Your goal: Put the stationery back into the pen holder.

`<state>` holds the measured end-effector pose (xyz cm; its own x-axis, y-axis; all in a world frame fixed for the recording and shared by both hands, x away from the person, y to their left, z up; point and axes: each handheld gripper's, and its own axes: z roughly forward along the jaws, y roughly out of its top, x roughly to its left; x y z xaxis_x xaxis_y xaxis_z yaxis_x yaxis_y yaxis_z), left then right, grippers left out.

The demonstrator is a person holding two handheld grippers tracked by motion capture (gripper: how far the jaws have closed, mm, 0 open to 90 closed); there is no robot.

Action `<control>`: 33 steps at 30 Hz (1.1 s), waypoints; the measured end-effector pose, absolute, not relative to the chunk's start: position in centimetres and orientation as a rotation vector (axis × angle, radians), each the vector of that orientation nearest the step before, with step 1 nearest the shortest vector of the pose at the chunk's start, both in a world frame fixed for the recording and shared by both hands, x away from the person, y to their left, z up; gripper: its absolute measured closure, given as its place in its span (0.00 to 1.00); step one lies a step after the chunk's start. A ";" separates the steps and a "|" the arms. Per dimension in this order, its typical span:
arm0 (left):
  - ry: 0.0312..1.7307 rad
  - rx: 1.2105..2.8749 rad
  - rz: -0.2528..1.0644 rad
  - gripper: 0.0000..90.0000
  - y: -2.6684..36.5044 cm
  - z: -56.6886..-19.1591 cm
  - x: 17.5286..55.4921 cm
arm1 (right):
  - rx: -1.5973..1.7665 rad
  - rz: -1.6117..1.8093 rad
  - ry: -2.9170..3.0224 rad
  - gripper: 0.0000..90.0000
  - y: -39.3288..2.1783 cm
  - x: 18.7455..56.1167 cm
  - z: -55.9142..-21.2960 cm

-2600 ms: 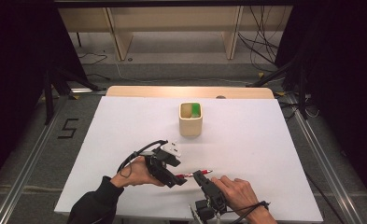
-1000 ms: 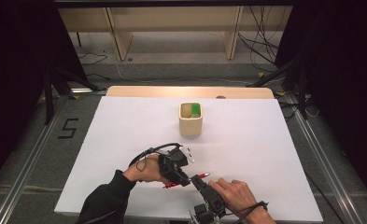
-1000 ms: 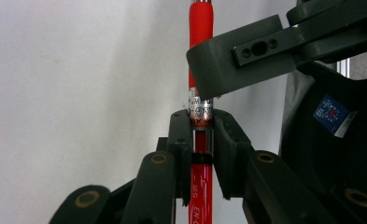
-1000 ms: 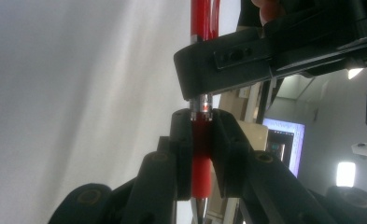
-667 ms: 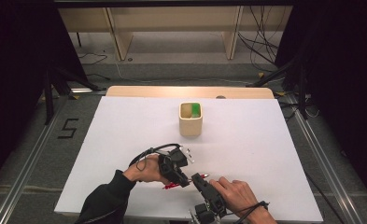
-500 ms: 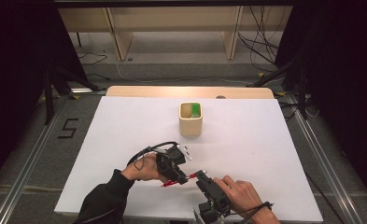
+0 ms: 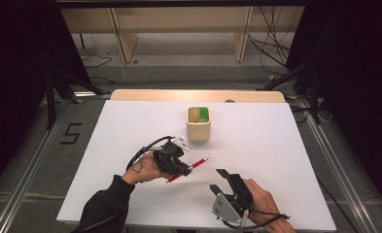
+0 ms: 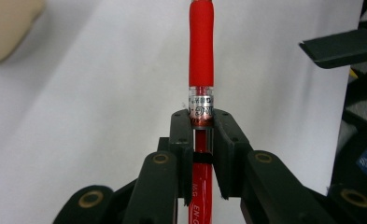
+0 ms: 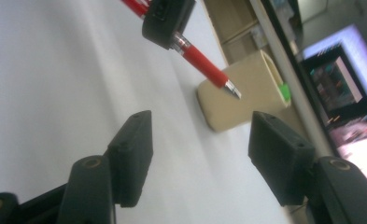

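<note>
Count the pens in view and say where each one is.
1. The red pen is clamped in the left claw, its tip pointing toward the beige cup. Something green sits inside the cup; more pens could be hidden there.

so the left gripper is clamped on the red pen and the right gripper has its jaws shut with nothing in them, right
Not quite. The left gripper is indeed clamped on the red pen, and nothing sits between the right gripper's jaws, but those jaws are not shut: they stand apart and have just been opening. The right gripper view shows the wide gap between them, with bare white table behind.
</note>
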<state>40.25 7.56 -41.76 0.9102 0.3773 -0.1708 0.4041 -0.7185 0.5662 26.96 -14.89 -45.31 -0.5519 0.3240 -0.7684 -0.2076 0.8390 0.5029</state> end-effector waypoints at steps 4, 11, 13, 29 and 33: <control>0.606 2.382 -0.018 0.88 8.1 -41.4 40.5 | 0.316 0.863 2.112 0.42 -15.8 27.8 -44.6; 0.701 2.214 0.067 0.88 9.0 -40.9 41.1 | 0.644 1.148 2.186 0.38 -17.5 28.7 -43.8; 0.730 2.144 0.101 0.88 9.3 -40.6 41.3 | 0.706 1.206 2.196 0.37 -17.9 28.7 -43.6; 0.890 1.805 0.252 0.88 8.3 -37.0 44.9 | 0.994 1.417 2.214 0.33 -19.9 28.6 -44.0; 0.902 1.787 0.254 0.88 7.8 -36.7 45.7 | 1.004 1.427 2.226 0.32 -19.8 28.4 -44.1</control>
<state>45.69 7.82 -36.68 0.6909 0.6807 -0.2434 0.4539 -0.1464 0.8789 28.38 -19.84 -44.07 -0.7054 0.7008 0.1067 0.3895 0.2574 0.8843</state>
